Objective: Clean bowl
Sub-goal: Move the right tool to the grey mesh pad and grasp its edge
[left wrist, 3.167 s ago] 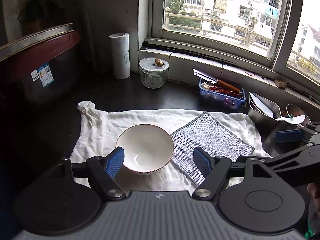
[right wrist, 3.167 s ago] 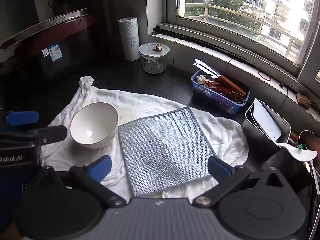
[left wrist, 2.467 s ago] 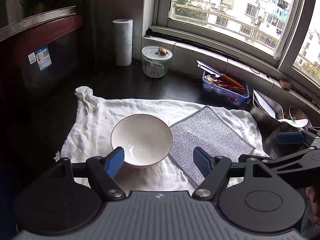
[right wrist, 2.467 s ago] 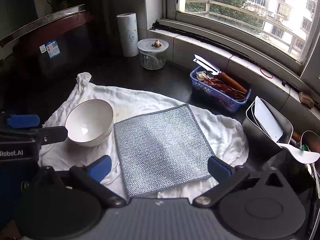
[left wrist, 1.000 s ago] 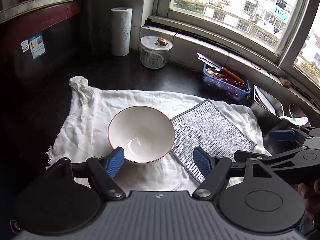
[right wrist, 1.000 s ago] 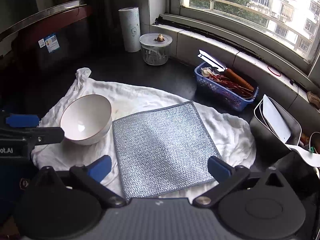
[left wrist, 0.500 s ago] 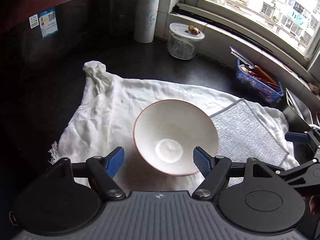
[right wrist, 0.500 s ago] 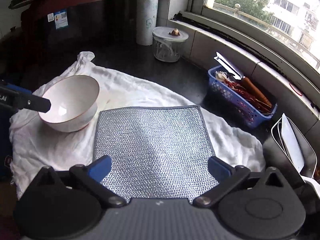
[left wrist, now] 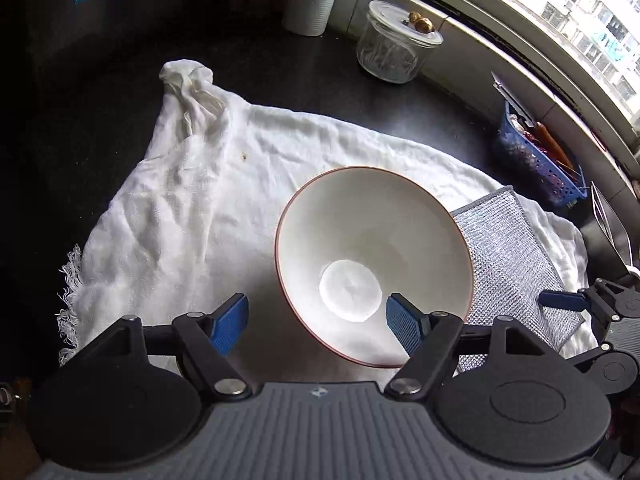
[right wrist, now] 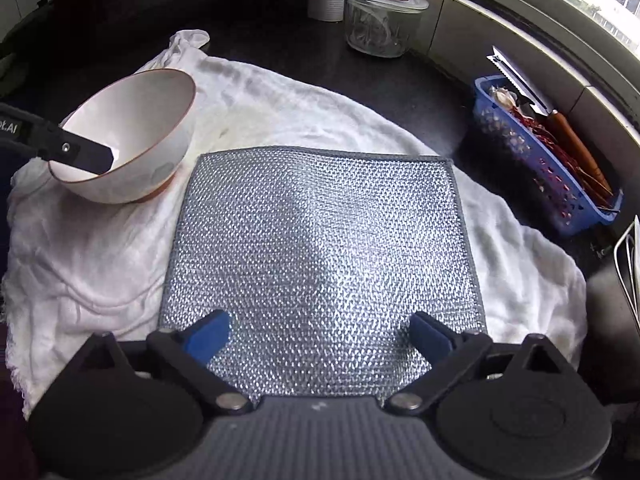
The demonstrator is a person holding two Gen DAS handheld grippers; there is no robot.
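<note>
From the left wrist view, the left hand-held gripper (left wrist: 316, 316) has dropped and moved in on the bowl (left wrist: 372, 256) over the last few seconds: a moment ago the bowl sat well ahead of the fingers, and now its near rim lies between them. The jaws are spread wide and grip nothing; one blue pad (left wrist: 402, 322) sits over the bowl's inside, the other (left wrist: 230, 322) hangs outside the wall, so the rim is straddled but not yet pinched. The bowl rests on the white towel (left wrist: 192, 216) toward the towel's middle, with the scrubbing cloth (left wrist: 512, 256) just beside it on the right. The right hand-held gripper (left wrist: 560, 300) shows at the right edge.

From the right wrist view, the right hand-held gripper (right wrist: 318, 336) has likewise come down low over the near edge of the scrubbing cloth (right wrist: 320, 240), jaws released and wide, holding nothing (whether the pads touch the mesh I cannot tell). The bowl (right wrist: 132, 136) stands at the towel's left side, close beside the cloth's far left corner, with a finger (right wrist: 76, 152) of the left hand-held gripper reaching across its rim.

Both approaches look finished; I judge the next step is closing on rim and cloth, and no wiping has begun.
</note>
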